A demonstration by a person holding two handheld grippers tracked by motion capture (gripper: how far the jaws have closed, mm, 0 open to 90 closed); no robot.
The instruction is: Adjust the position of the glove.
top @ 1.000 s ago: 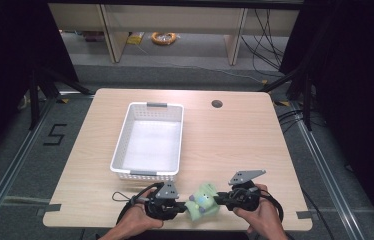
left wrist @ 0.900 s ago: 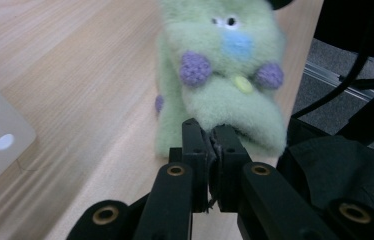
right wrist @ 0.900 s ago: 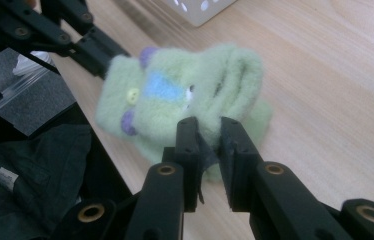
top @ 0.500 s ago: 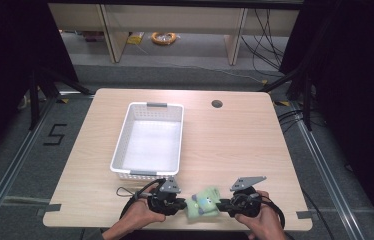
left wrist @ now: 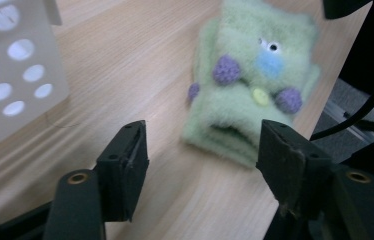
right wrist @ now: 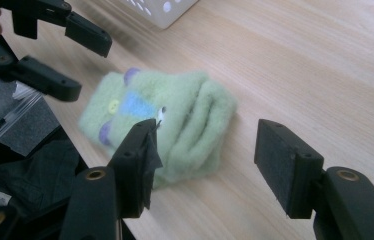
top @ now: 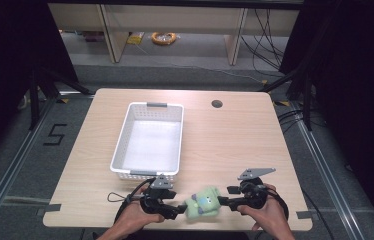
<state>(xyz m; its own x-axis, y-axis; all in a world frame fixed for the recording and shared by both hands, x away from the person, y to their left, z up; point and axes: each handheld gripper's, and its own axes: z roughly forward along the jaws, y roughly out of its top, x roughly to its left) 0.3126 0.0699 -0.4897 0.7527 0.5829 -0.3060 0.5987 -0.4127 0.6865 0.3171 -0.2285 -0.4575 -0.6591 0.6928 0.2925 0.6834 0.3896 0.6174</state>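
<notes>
Toy: green plush toy (top: 202, 202) lies at the lower middle of the high view, on the table (top: 235, 145), in front of the white basket (top: 150, 140).
Handling: probably light, soft, squashy, not slippery; best pinched across its folded body.
Left gripper (top: 179, 211): jaws just opened, released, toy beyond them.
Right gripper (top: 223, 202): jaws just opened, holding nothing.

Table (top: 235, 145) evenly lit from above, dark surroundings from 9 to 3 o'clock, glare in basket (top: 151, 145), green plush toy (left wrist: 255, 85) softly blurred close up.
</notes>
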